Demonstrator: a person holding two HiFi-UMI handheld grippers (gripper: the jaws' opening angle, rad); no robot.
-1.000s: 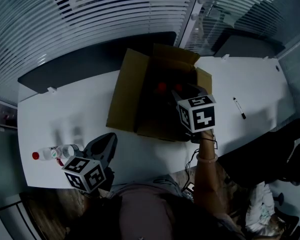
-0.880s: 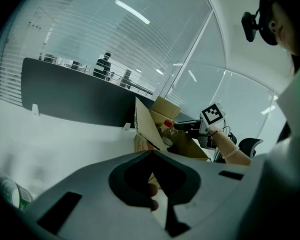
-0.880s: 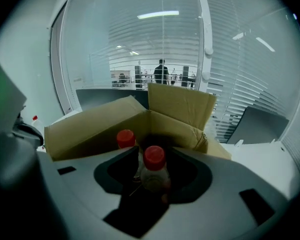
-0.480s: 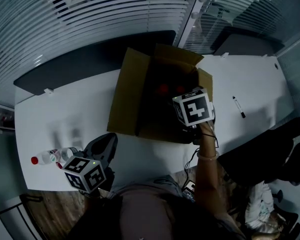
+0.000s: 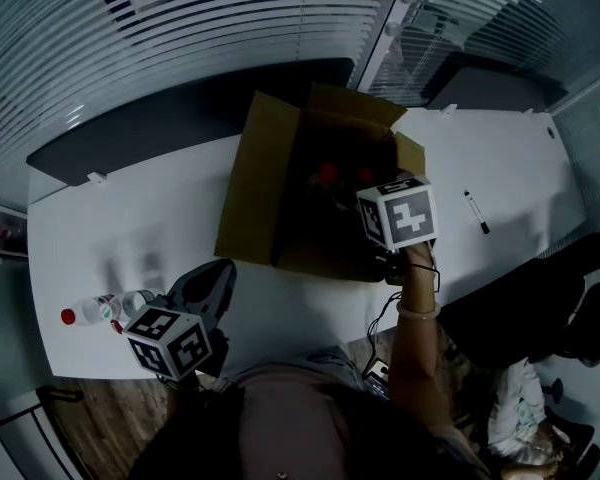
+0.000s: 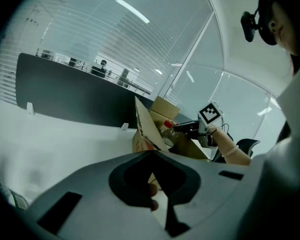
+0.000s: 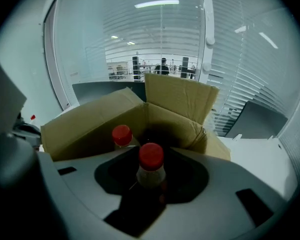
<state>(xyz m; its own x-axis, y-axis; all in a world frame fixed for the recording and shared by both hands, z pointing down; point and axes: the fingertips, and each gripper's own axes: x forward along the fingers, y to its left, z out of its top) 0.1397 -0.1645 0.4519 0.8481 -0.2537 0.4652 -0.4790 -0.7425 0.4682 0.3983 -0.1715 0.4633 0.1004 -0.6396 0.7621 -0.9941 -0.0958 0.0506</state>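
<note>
Bench: white bench [image 5: 120, 218]; one open cardboard box [image 5: 255, 183]
Right tongs [image 7: 150, 181]: clamping one red-capped bottle [image 7: 151, 156] over the box; second bottle [image 7: 122, 135] beside it
Left tongs [image 6: 152, 176]: closed, empty
Head view only: two lying bottles [image 5: 105, 308] at the bench's left edge

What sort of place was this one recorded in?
Most likely an office meeting room: slatted blinds over glass partition walls, a long white table with a dark divider panel, and a marker pen lying on it.
</note>
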